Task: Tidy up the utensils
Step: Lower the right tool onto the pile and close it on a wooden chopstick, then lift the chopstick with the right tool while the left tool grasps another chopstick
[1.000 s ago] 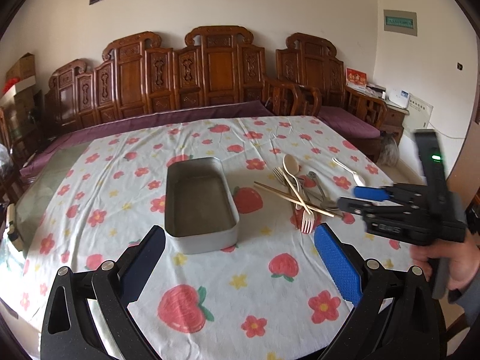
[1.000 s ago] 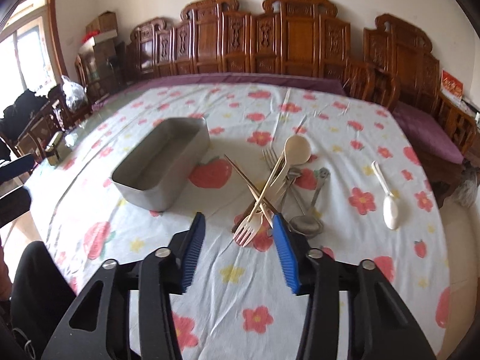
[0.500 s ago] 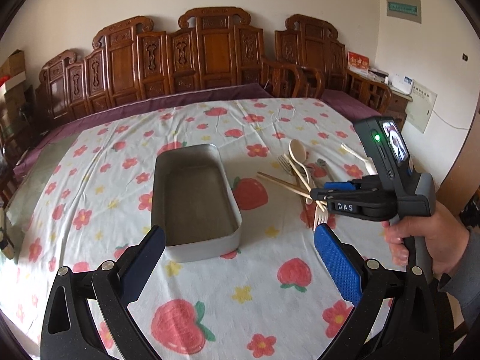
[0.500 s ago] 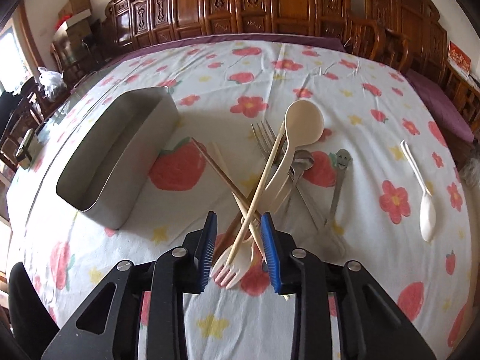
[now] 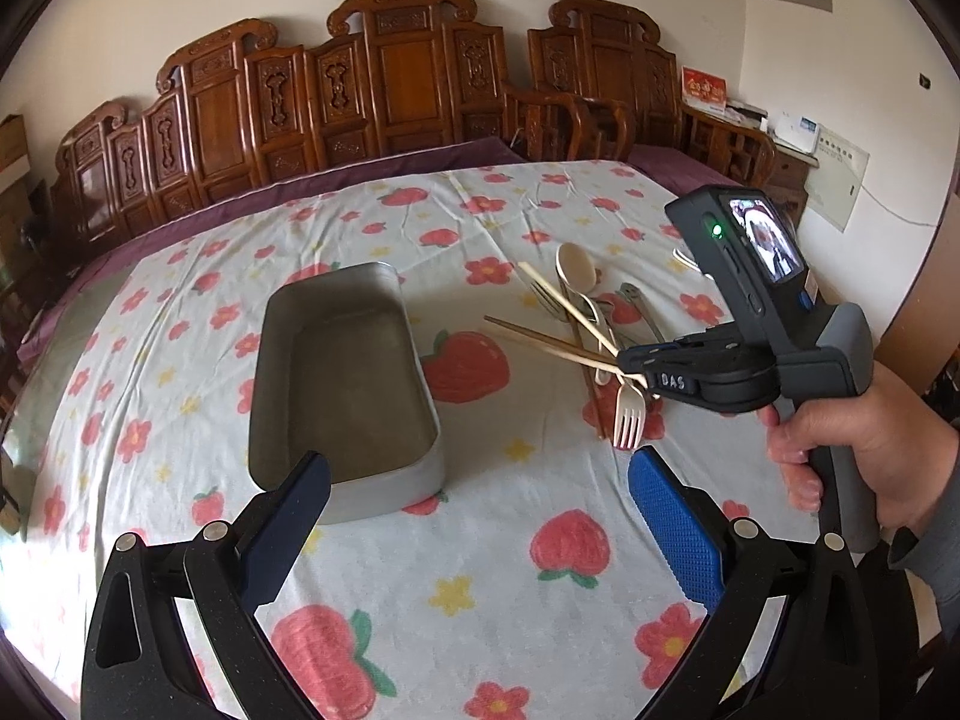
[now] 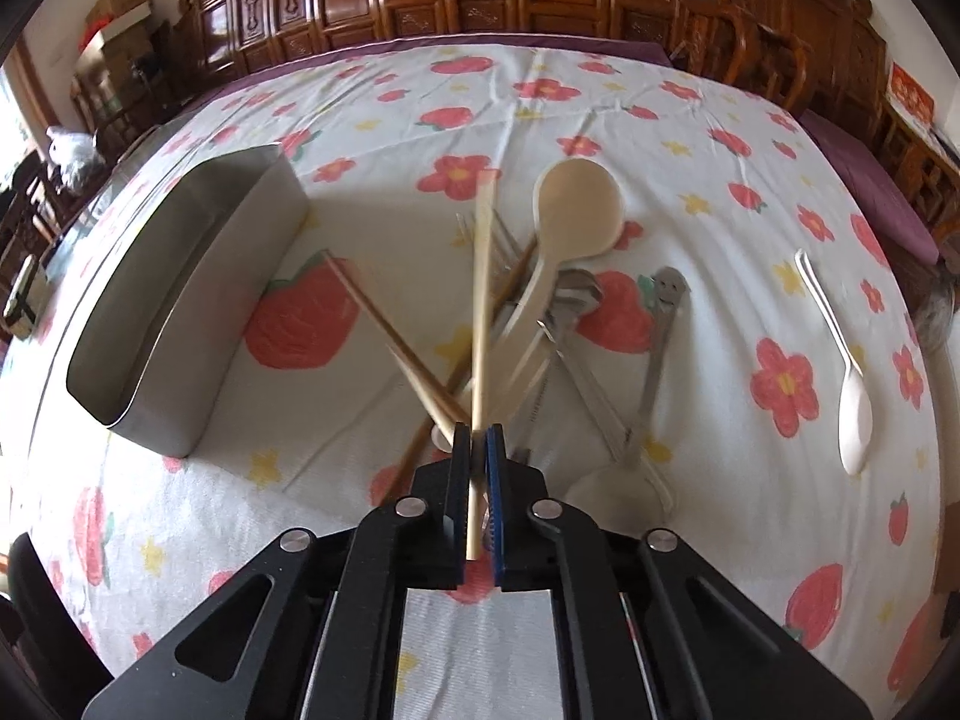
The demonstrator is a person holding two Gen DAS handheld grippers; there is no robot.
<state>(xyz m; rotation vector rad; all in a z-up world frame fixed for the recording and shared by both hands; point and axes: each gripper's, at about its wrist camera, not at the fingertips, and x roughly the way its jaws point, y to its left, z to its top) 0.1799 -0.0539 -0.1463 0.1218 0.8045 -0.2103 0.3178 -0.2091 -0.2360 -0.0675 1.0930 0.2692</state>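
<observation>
Our right gripper point(image 6: 478, 432) has just closed on a pale chopstick point(image 6: 482, 276) atop the utensil pile point(image 6: 540, 324), beside the empty tin point(image 5: 342, 378). Lifting may drag crossed neighbours along. Left gripper point(image 5: 477, 489) hangs apart.

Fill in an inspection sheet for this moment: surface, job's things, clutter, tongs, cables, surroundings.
Surface: table under a strawberry-and-flower cloth, wrinkled.
Job's things: empty metal tray; crossed pile of chopsticks, forks and spoons beside it, beige spoon on top; white spoon lying apart.
Clutter: nothing seen.
Tongs: right tongs have just closed, shut on a pale chopstick; left tongs open, holding nothing, near the tray.
Cables: one wire on the wall.
Surroundings: carved wooden chairs behind the table.
</observation>
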